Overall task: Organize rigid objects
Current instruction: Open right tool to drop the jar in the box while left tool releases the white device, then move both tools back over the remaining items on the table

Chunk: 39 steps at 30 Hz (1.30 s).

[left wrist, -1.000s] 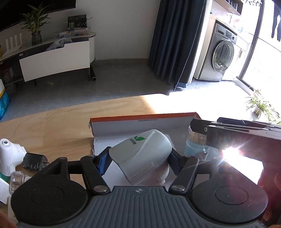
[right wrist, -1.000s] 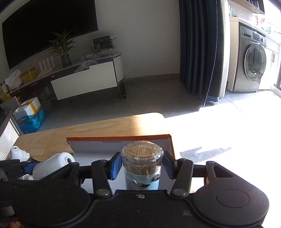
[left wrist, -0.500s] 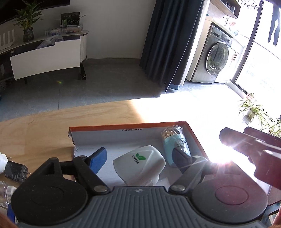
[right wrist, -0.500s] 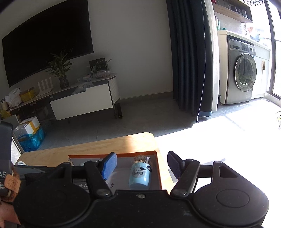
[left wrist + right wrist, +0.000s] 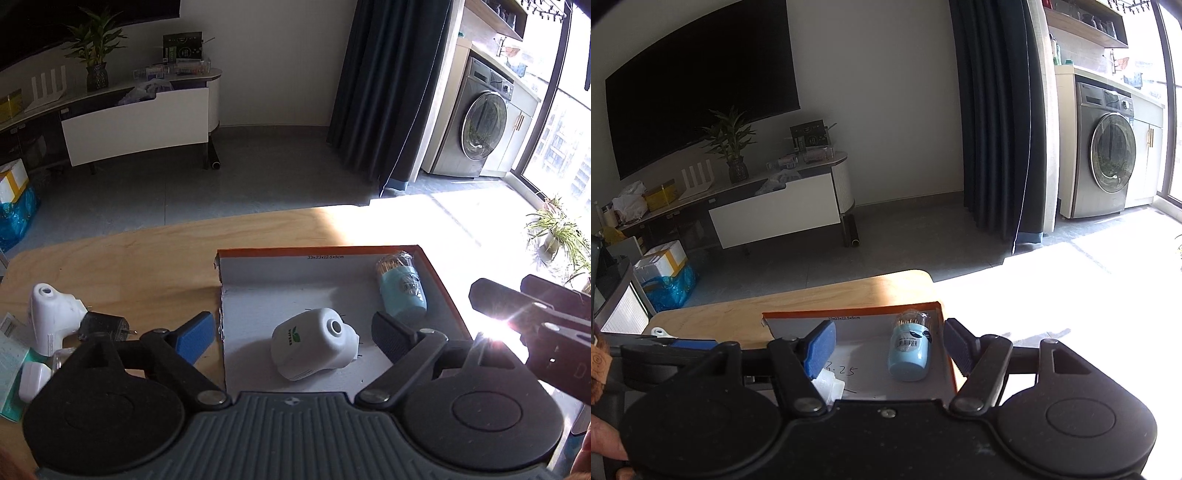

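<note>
Both drops done: left gripper (image 5: 291, 334) fingers now spread, white plastic plug-in device (image 5: 314, 345) lying between them; right gripper (image 5: 888, 345) likewise released, blue toothpick jar (image 5: 909, 350) lying between, in orange-edged cardboard box (image 5: 317, 254).

Box (image 5: 436, 275) floor bare between plug-in (image 5: 314, 343) and toothpick jar (image 5: 400, 291)

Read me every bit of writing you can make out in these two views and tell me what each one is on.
"33x23x12.5x5cm": printed on the box's inner back wall.
"SUPERB", roughly, with a green leaf logo: on the white device in the box.
"3.25", handwritten: on the box floor, right wrist view.
Barcode label on the blue toothpick jar: too small to read.
</note>
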Motion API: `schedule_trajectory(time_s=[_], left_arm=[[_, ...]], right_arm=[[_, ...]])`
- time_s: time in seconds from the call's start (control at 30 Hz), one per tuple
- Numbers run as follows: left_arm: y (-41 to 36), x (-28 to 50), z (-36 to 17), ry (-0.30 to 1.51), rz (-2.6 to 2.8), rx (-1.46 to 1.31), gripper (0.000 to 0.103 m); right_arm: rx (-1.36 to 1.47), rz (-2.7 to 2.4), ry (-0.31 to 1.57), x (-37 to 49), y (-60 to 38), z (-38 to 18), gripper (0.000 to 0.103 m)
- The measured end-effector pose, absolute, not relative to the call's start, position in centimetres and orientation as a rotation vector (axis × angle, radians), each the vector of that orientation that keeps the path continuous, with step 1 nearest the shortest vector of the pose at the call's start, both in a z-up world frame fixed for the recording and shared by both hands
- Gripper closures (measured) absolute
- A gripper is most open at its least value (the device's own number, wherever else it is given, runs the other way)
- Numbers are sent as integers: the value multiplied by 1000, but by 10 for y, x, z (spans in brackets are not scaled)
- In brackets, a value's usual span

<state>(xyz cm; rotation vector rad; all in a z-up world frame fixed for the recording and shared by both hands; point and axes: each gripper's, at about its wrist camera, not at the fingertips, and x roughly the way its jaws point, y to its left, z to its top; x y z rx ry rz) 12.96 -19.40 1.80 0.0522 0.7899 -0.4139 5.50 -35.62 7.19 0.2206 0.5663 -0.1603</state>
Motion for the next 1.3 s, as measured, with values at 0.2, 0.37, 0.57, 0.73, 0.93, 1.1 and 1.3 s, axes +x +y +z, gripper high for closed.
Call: schedule_trajectory(time_s=[0.2, 0.37, 0.57, 0.73, 0.93, 1.1, 1.3], left_arm=[[-186, 117, 27, 763, -372, 102, 3], [-175, 110, 31, 750, -352, 87, 2], [-163, 102, 34, 735, -328, 99, 2], [-152, 99, 34, 730, -302, 95, 2], [-139, 96, 33, 729, -270, 94, 2], [-127, 95, 33, 730, -245, 76, 2], [-113, 91, 32, 728, -223, 69, 2]], right_arm=[[221, -147, 578, 49, -346, 75, 21], [221, -128, 585, 46, -337, 77, 21], [219, -110, 591, 46, -327, 78, 21], [208, -81, 597, 46, -314, 77, 21], [196, -45, 604, 48, -296, 76, 21], [182, -20, 609, 51, -281, 75, 21], [170, 10, 614, 53, -266, 75, 21]])
